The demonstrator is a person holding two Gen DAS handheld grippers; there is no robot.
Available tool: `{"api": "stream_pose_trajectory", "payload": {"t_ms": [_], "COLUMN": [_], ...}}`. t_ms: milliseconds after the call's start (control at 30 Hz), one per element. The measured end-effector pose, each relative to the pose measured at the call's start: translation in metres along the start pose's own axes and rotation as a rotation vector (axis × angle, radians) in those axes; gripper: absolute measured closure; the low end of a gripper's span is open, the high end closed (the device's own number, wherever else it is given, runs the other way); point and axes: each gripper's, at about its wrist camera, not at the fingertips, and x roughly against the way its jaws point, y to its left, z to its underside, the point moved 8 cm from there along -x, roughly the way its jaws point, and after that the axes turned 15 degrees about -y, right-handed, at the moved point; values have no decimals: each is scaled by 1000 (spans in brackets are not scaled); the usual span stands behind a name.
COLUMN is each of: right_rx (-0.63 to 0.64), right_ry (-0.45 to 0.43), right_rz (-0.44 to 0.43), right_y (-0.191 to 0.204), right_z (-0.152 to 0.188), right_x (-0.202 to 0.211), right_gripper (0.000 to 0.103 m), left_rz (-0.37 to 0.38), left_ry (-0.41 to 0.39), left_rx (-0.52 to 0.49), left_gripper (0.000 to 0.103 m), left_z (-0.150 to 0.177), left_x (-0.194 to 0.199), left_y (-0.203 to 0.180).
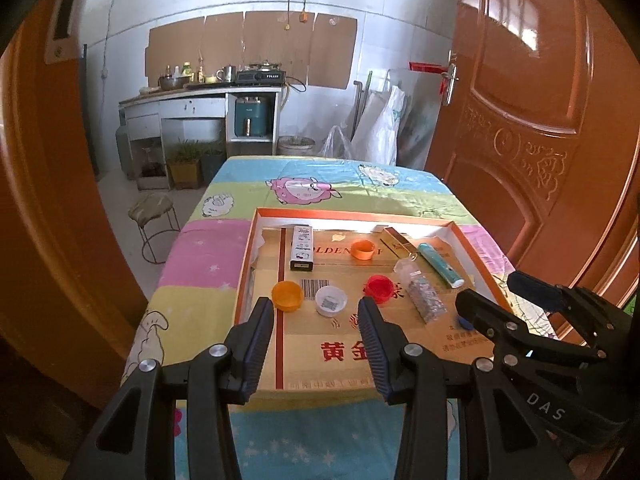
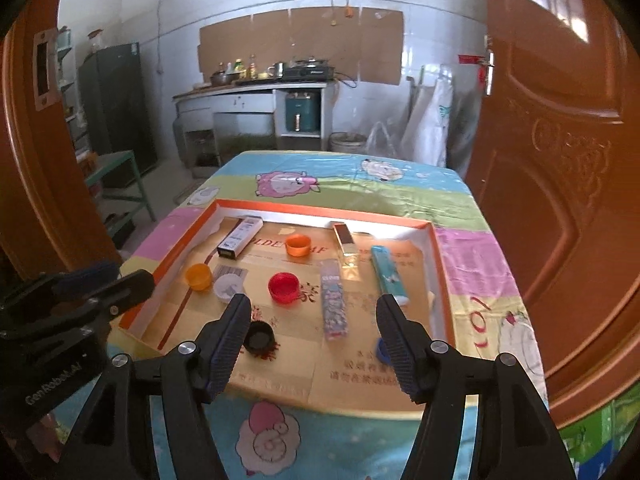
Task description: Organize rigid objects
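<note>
**Both tongs hanging open over a tray of loose caps and boxes**

The left gripper [image 1: 316,316] is hovering with its jaws spread wide and nothing between them, and the right gripper [image 2: 314,320] is hanging likewise, open and empty. Both are poised above the near edge of the shallow orange-rimmed tray [image 2: 440,264], which is sitting on the cartoon tablecloth [image 2: 472,256].

The tray is holding every task object. In the right wrist view, a black cap [image 2: 259,337] is lying at 6 o'clock; a red cap [image 2: 283,287] is sitting near the centre; a white cap [image 2: 229,287] and a yellow-orange cap [image 2: 199,276] are resting at 9 o'clock, just beside each other. An orange cap [image 2: 298,245] is sitting at 12 o'clock, and a black-and-white box [image 2: 239,237] is lying at 10 o'clock. A patterned clear box [image 2: 334,300], a gold box [image 2: 346,245] and a teal box [image 2: 388,274] are running along the 2 to 4 o'clock side. A blue cap [image 2: 382,350] is peeking from behind the right gripper's finger.

The risks are likely these: the caps look light and round, so a jaw closing off-centre may be flicking one away or squeezing it out. The white and yellow-orange caps are crowding each other, so reaching for one may be nudging the other. The two grippers are working close together and may be colliding.
</note>
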Motion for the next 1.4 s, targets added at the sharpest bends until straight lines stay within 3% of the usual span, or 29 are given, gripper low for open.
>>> {"api": "stream_pose_trajectory", "payload": {"t_ms": [633, 933, 1067, 1400], "right_rx": [-43, -37, -34, -36], "right_ry": [-58, -77, -86, -113], "right_rz": [119, 152, 160, 168], "right_y": [-5, 6, 9, 15], "right_z": [7, 14, 19, 32], "right_x": [90, 147, 172, 221], "right_gripper": [36, 36, 36, 36], "left_rz": [-51, -189, -133, -119], "left_ry": [-97, -142, -131, -140], "left_rx": [-11, -62, -27, -41], "left_gripper": [59, 59, 59, 59], "left_z": [-2, 5, 12, 23], "left_x": [84, 145, 165, 204], "left_y": [-15, -21, -28, -39]}}
